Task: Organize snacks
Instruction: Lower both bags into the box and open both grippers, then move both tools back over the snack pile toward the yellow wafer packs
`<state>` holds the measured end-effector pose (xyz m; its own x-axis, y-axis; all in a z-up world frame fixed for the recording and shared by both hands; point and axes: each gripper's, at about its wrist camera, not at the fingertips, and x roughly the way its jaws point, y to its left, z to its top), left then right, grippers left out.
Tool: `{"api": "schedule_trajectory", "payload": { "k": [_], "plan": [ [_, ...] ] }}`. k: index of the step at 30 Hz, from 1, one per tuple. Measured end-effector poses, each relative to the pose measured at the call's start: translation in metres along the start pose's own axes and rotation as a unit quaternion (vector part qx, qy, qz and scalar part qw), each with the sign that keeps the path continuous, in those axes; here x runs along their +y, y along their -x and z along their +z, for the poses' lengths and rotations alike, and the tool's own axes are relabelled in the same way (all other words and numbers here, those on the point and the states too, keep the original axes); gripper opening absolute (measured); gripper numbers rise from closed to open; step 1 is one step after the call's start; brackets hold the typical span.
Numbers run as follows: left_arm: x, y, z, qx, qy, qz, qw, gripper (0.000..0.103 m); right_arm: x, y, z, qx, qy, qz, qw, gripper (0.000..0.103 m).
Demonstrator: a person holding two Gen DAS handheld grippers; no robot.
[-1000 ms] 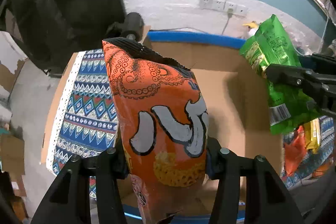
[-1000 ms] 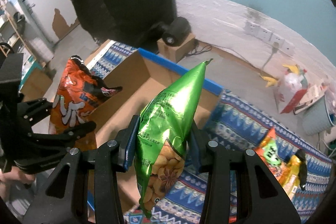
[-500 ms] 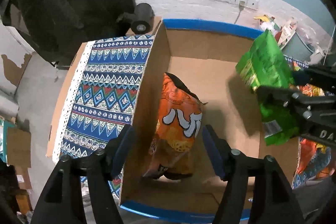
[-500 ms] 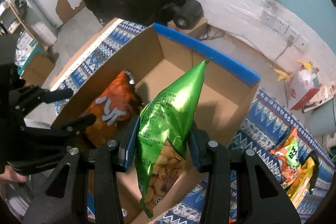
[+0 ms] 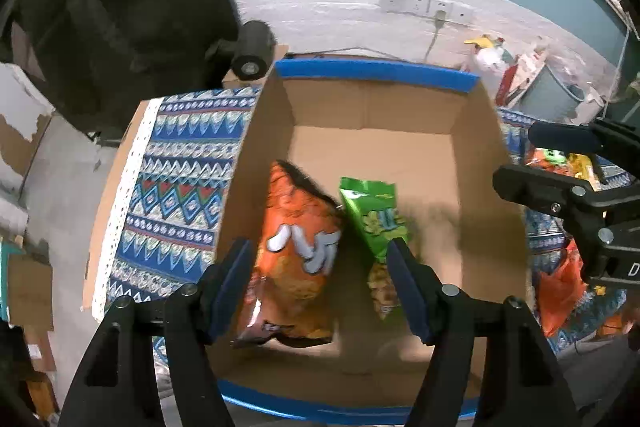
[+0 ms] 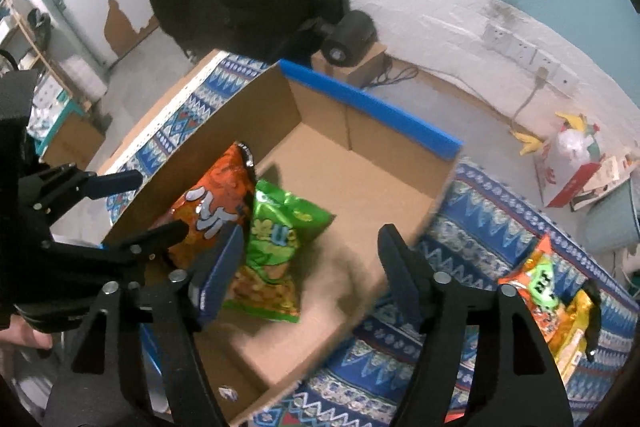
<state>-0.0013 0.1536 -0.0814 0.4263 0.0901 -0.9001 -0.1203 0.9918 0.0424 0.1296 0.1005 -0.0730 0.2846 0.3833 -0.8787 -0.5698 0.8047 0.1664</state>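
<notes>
An orange snack bag [image 5: 300, 251] and a green snack bag [image 5: 376, 223] lie side by side inside the open cardboard box [image 5: 376, 115] with blue-taped edges. They also show in the right wrist view: orange bag [image 6: 212, 207], green bag [image 6: 276, 243], box [image 6: 360, 179]. My left gripper [image 5: 320, 283] is open and empty above the box's near end. My right gripper [image 6: 308, 267] is open and empty above the box's right side; it shows in the left wrist view [image 5: 536, 159].
The box stands on a blue patterned cloth [image 5: 176, 187]. More snack bags [image 6: 548, 295] lie on the cloth right of the box. A black cylinder [image 6: 348, 35] on a small carton stands behind the box. Wall sockets [image 5: 424, 3] and clutter are at the back.
The orange bag left my left gripper first and dropped into the box. Then my right gripper opened and the green bag dropped beside it. Both grippers now stand open.
</notes>
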Motion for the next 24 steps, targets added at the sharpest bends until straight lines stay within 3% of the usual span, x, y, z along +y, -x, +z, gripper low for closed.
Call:
{"api": "schedule_trajectory", "payload": {
  "k": [16,24],
  "plan": [
    [-0.077,0.013,0.012,-0.009,-0.051,-0.043,0.9977,0.073,-0.080,0.060,-0.048,-0.025,-0.062,-0.037,0.997,0.072],
    [-0.125,0.016,0.015,-0.009,-0.094,-0.046,0.9945,0.073,-0.124,0.084,-0.085,-0.028,-0.099,-0.061,0.993,0.072]
  ]
}}
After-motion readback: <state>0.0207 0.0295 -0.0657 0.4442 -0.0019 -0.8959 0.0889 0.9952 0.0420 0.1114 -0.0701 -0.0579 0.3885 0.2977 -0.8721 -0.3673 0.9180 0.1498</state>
